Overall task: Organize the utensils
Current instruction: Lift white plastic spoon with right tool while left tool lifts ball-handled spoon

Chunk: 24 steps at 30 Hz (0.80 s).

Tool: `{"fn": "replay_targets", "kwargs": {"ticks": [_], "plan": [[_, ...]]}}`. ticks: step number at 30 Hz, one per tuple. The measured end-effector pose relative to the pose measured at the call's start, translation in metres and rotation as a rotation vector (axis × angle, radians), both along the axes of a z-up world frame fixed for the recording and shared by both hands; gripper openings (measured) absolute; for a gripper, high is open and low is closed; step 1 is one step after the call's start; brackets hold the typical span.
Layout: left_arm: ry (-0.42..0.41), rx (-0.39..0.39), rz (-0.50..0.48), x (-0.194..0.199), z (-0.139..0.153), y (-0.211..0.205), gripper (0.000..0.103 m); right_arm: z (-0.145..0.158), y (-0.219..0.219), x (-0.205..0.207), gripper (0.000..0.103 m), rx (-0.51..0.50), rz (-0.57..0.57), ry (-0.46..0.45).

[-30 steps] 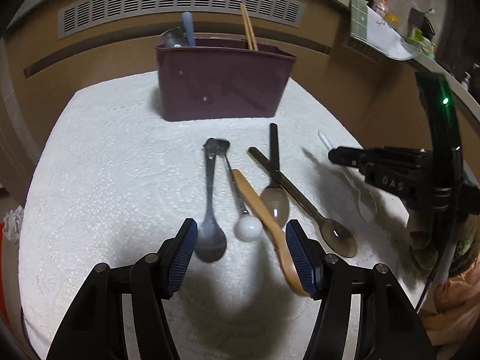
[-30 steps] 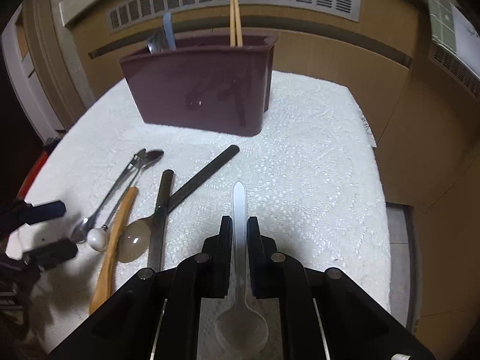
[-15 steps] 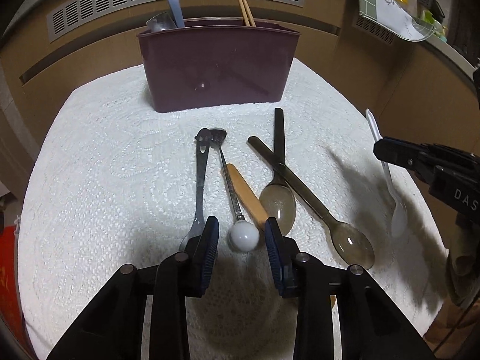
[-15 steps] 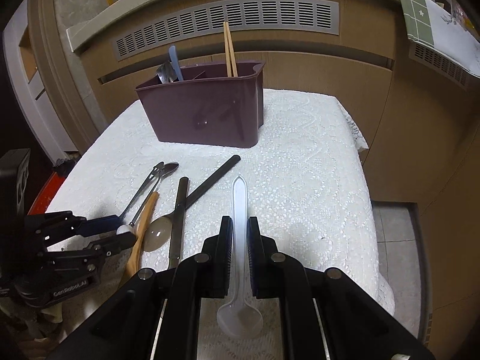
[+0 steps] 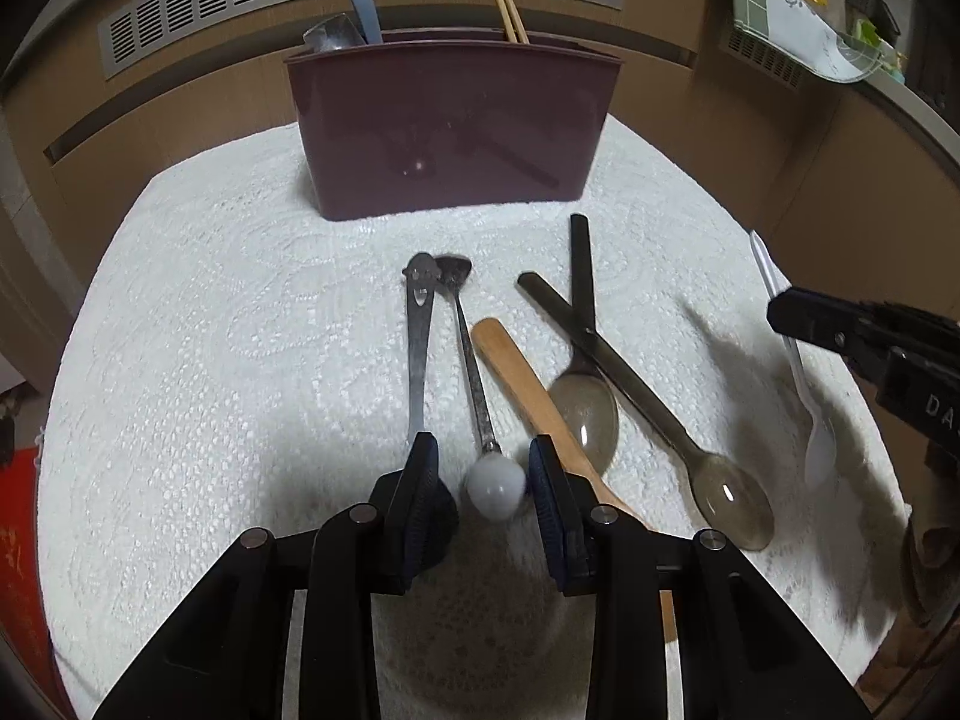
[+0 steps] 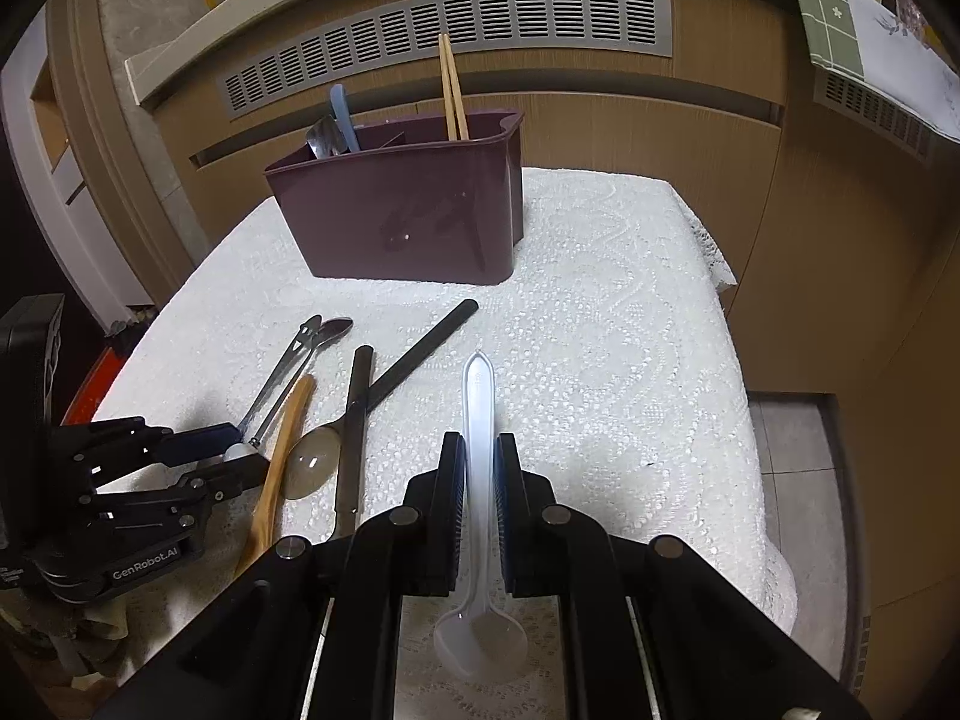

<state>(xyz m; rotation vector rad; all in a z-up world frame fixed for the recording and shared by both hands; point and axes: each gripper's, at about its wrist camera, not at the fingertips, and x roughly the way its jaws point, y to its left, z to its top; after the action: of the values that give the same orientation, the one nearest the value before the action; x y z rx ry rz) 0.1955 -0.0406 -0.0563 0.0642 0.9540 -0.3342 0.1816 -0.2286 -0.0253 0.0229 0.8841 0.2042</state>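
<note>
A white lace cloth covers the counter. Behind it runs a wooden cabinet front with a grey slatted vent; a green checked cloth hangs at right

Readable text: maker's marks on the two grippers.
White "GenRobot.AI" is printed on the left gripper body, seen from the right wrist; partial white letters "DA" show on the right gripper body, cut off by the picture's edge.
</note>
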Motion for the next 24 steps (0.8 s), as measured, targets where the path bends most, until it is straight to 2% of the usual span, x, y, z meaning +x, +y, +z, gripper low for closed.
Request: {"fn": "replay_targets", "kwargs": {"ticks": [7,15,24], "plan": [[-0.105,-0.061,0.018,-0.017,0.037,0.015,0.022,0.018,0.002,-0.011,0.010,0.007,0.003,-0.050],[-0.263,-0.084,0.020,-0.042,0.092,0.027,0.022,0.037,0.008,-0.022,0.010,0.016,0.012,-0.097],[-0.331,-0.105,0.019,-0.050,0.123,0.035,0.019,0.056,0.008,-0.031,0.009,0.025,0.021,-0.139]]}}
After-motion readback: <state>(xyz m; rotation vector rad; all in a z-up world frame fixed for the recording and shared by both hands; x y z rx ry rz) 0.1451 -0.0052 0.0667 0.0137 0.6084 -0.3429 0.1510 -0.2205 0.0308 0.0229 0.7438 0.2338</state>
